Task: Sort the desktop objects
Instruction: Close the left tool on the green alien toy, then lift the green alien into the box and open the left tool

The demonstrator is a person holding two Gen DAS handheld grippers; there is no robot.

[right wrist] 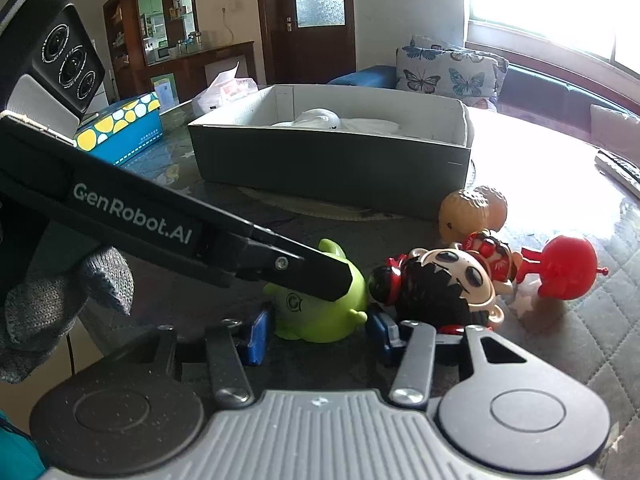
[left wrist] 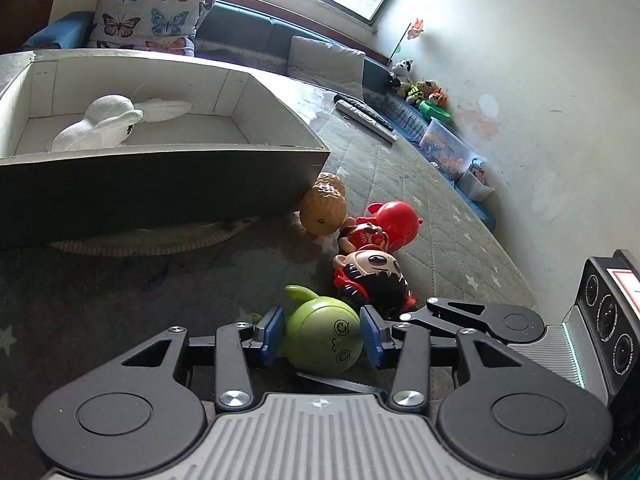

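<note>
The green toy (left wrist: 323,338) is pinched btwn the blue pads of the right claw (right wrist: 316,330). The left claw (left wrist: 322,336) is spread w/ pads flanking it. It's lying near the surface's (left wrist: 440,216) front edge, just beside a black-haired figure (left wrist: 374,280), the grey box (left wrist: 160,176) well behind.

the one text that reads clearly is "genrobot.ai", in white letters along the black arm of the left claw (right wrist: 316,280), seen in the right wrist view. the blue box with yellow dots (right wrist: 124,130) carries a line of small white print on its side, too small to read. a red-bordered label (left wrist: 628,286) on the device at the left wrist view's right edge cannot be read.
</note>
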